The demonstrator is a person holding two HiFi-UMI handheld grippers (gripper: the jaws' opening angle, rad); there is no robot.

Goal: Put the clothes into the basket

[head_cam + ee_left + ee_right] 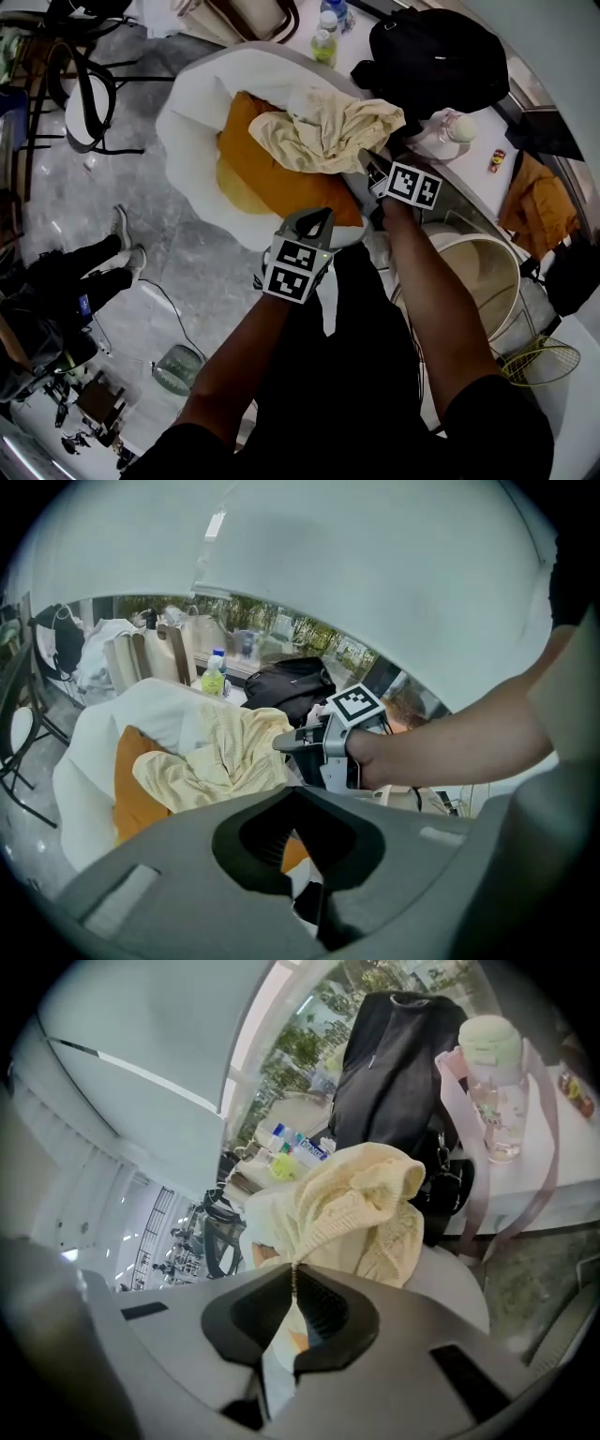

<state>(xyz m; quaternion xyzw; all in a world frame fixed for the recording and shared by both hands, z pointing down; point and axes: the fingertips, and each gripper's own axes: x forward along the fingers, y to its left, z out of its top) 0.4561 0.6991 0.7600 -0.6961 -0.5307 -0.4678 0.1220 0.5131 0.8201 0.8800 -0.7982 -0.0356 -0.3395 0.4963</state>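
Closest to you, low in the middle of the head view, your left claw (317,223) is clenched on nothing and hangs over the near edge of the white beanbag (192,122). Your right claw (293,1274), up and to the right of it, is clenched on a thin fold of the cream garment (328,127). That garment lies heaped on the orange cushion (262,164) in the upper middle of the frame, not yet in the basket. The pinch takes only an edge of the knit, so I'd judge it could slip. Lift slowly, let the cloth hang free of the cushion, and bring your left claw under the trailing bulk before you swing right. The basket (487,246) sits at the lower right, partly behind your right forearm; what shows of its inside looks bare. Keep the cloth off the black backpack (436,56) at the upper right.
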